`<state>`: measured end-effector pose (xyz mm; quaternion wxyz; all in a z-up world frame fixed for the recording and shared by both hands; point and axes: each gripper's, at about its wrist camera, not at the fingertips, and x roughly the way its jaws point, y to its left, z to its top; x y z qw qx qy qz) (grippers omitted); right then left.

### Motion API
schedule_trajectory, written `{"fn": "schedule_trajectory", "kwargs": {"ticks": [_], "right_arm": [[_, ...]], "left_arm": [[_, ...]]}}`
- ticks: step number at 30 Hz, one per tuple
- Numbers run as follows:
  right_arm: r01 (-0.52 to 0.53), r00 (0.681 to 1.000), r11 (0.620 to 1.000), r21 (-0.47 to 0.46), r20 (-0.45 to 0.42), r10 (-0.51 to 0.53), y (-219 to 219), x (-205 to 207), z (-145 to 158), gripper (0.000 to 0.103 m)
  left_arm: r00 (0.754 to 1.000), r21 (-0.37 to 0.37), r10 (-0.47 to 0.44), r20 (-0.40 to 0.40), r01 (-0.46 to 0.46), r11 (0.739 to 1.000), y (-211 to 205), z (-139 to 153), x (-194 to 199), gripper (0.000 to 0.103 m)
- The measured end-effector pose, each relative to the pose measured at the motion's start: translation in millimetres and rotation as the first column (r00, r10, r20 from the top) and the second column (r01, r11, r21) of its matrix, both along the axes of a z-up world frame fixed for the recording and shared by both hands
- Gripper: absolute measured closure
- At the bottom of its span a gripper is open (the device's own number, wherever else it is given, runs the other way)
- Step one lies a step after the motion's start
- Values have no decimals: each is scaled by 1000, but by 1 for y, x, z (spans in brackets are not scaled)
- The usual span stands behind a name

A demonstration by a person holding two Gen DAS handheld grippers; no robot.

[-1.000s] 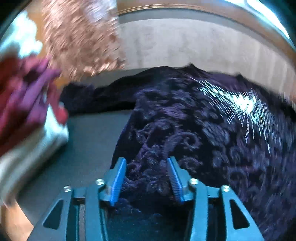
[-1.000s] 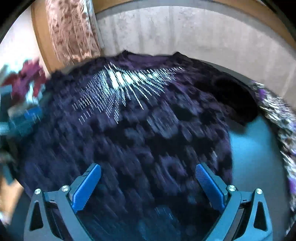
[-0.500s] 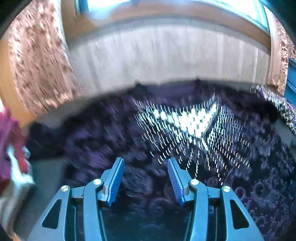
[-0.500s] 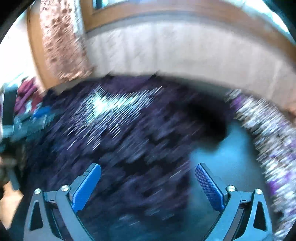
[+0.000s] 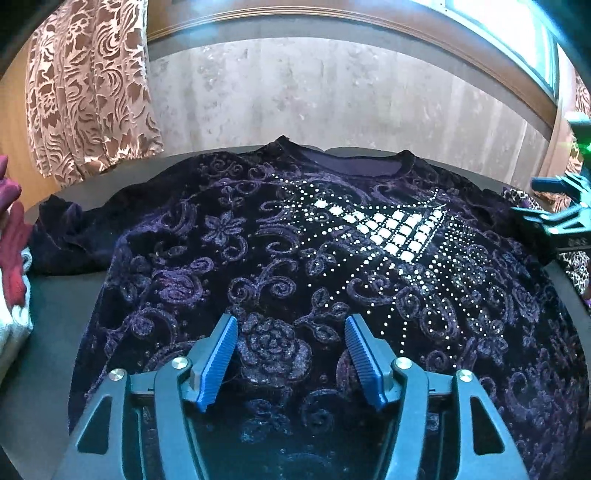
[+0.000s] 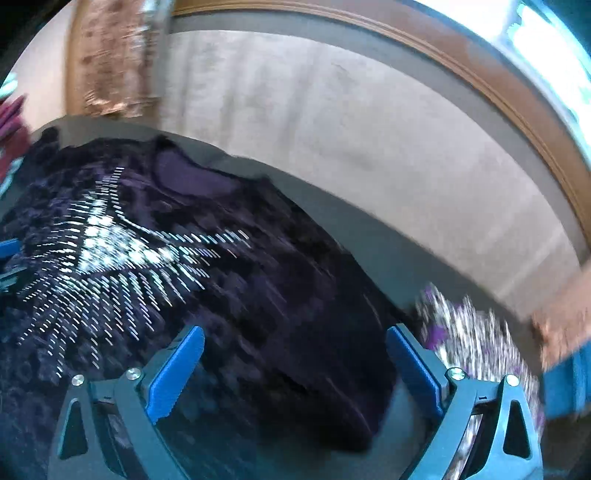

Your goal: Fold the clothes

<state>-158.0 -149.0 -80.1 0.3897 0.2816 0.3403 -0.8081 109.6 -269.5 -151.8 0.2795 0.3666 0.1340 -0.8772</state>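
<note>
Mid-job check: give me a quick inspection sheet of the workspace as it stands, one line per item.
Surface: dark table, mostly covered by the garment.
Job's things: purple velvet top spread flat, front up, neckline at the far edge, rhinestone panel showing; one sleeve bunched at the left.
Clutter: red and white clothes at the left edge; a patterned purple and white cloth at the right.
Grippers: left gripper above the top, jaws have just been opening, nothing between them; right gripper wide open, empty.
Cables: nothing seen.
Surroundings: beige wall, patterned curtain, window.
</note>
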Motion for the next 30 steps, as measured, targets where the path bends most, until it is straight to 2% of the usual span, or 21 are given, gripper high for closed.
{"fn": "schedule_trajectory", "kwargs": {"ticks": [2, 3, 5, 8, 13, 14, 15, 16, 17, 18, 21, 24, 26, 27, 30], "right_arm": [[-24, 1000, 999, 26, 20, 23, -16, -3, -5, 5], [-32, 999, 999, 43, 44, 30, -24, -6, -9, 15], [6, 997, 996, 87, 74, -13, -30, -17, -22, 27], [69, 984, 995, 75, 161, -80, -22, -34, -32, 27], [160, 952, 987, -6, 264, -153, 5, -53, -39, 27], [169, 949, 986, -14, 270, -159, 7, -54, -38, 31], [179, 948, 984, -18, 270, -167, 8, -55, -36, 46], [186, 945, 982, -37, 281, -168, 9, -55, -30, 56], [192, 940, 980, -58, 299, -166, 11, -56, -24, 77], [198, 934, 977, -80, 317, -163, 14, -58, -18, 86], [232, 928, 957, -176, 336, -163, 30, -60, 12, 89], [305, 917, 914, -267, 340, -207, 69, -73, 47, 97], [369, 904, 868, -333, 347, -251, 108, -84, 71, 97], [399, 896, 841, -366, 352, -272, 128, -90, 84, 97], [517, 850, 723, -459, 373, -371, 209, -106, 117, 97]], "left_arm": [[1000, 6, -1, -5, 1, 1000, -1, 0, 1, 41], [1000, 11, -1, -9, 1, 1000, -2, 0, 2, 41], [1000, 14, 0, -11, 0, 1000, -2, 0, 2, 41], [1000, 17, 2, -16, -2, 1000, -3, 0, 2, 41], [1000, 21, 4, -22, -4, 1000, -4, 0, 3, 41], [1000, 22, 4, -23, -4, 1000, -4, 0, 3, 41], [1000, 21, 4, -23, -3, 1000, -4, 0, 3, 40], [1000, 20, 4, -23, -3, 1000, -4, 0, 3, 40], [1000, 19, 3, -23, -2, 1000, -3, -1, 3, 40], [1000, 19, 1, -23, 0, 1000, -4, -1, 3, 40], [1000, 18, -2, -22, 2, 1000, -4, -1, 3, 40], [1000, 18, -2, -21, 3, 1000, -4, -1, 3, 40], [1000, 19, -3, -22, 3, 1000, -4, -1, 3, 40], [1000, 18, -3, -21, 3, 1000, -4, -1, 3, 40], [1000, 14, -2, -18, 2, 1000, -4, -1, 3, 40]]}}
